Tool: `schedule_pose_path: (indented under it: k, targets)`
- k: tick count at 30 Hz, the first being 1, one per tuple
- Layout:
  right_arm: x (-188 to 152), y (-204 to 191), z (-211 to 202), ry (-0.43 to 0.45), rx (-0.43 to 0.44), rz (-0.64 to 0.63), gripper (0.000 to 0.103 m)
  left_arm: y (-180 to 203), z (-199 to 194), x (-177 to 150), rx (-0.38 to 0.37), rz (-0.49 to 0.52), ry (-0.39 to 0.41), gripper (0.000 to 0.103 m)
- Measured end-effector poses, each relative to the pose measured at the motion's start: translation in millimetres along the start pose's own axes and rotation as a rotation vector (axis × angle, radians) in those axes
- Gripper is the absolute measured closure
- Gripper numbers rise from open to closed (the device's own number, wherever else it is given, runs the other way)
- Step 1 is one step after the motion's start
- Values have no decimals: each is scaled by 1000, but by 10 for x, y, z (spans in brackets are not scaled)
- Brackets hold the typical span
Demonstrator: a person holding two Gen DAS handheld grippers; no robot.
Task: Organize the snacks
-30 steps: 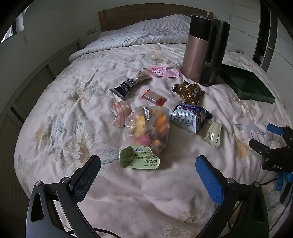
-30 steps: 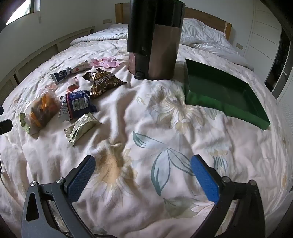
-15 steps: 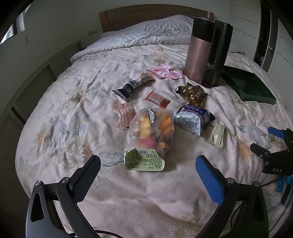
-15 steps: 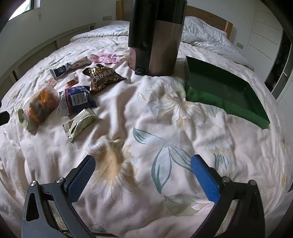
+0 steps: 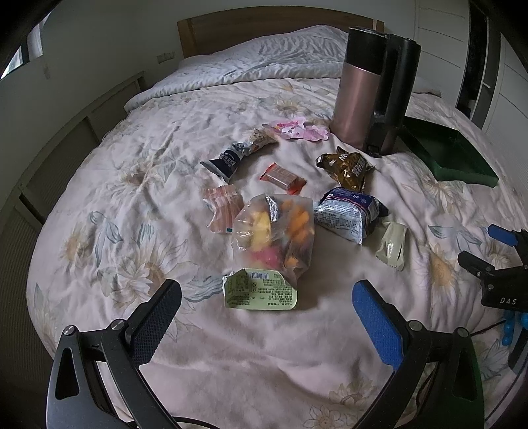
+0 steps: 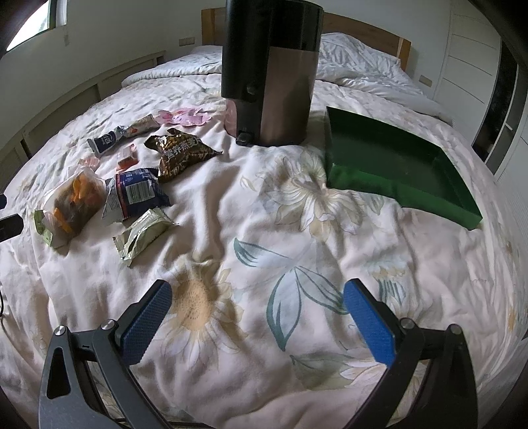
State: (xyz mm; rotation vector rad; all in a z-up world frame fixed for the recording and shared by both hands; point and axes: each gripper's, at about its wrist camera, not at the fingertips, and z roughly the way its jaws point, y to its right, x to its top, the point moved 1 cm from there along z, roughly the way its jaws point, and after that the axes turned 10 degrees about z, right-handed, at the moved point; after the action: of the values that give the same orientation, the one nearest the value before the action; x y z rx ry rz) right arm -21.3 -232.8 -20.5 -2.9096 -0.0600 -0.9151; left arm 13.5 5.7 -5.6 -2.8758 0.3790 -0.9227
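Several snack packets lie scattered on a floral bedspread. A clear bag of orange and yellow snacks [image 5: 274,237] with a green label lies in front of my open, empty left gripper [image 5: 267,316]. Around it lie a blue packet [image 5: 349,214], a brown packet [image 5: 346,166], a pale green packet [image 5: 392,246], a red bar [image 5: 282,178], a pink packet [image 5: 221,206], a dark blue tube packet [image 5: 231,156] and a pink flat packet [image 5: 300,129]. A green tray [image 6: 392,165] lies to the right. My right gripper [image 6: 257,316] is open and empty over bare bedspread, right of the packets [image 6: 132,194].
A tall rose and black thermos [image 6: 270,69] stands on the bed between the snacks and the tray. The wooden headboard [image 5: 264,29] and pillows are at the far end. White cupboards [image 6: 472,56] line the right wall. The bed edge drops off at the left.
Both grippers have drawn back slightly from the snacks and thermos, which look a little farther away. Both stay open and nothing on the bed has moved.
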Motion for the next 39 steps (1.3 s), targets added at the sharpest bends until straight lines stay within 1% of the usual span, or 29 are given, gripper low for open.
schedule_pose_path:
  k: [39]
  targets:
    - [-35,-39,-8,-9,-1,-8,0,67,16,-20,-19,11,-5,1]
